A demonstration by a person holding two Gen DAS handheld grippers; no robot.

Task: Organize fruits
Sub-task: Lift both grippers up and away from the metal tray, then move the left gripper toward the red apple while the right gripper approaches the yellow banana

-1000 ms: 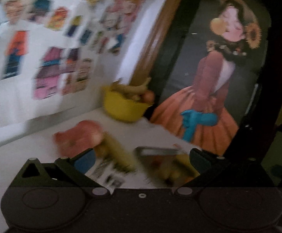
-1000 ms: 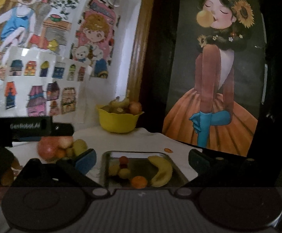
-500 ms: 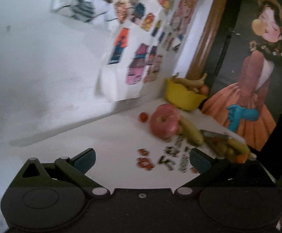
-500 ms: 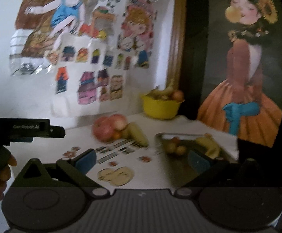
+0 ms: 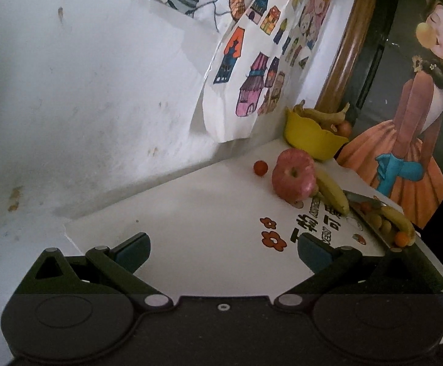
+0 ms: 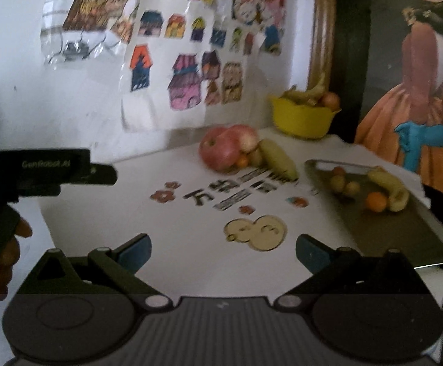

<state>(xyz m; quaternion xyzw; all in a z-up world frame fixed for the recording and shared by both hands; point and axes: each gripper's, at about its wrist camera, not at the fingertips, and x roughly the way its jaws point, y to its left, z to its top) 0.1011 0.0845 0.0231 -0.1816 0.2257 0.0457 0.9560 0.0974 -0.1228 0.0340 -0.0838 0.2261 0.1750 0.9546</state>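
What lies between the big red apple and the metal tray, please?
A banana lies between the apple and the tray, beside the apple, clearest in the right wrist view.

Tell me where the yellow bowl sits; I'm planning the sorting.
The yellow bowl sits at the table's far corner by the wall, behind the apple, right of centre in both views.

Black claw (image 6: 223, 248) bodies with blue pads (image 6: 136, 251), silver screws, "GenRobot.AI" lettering.
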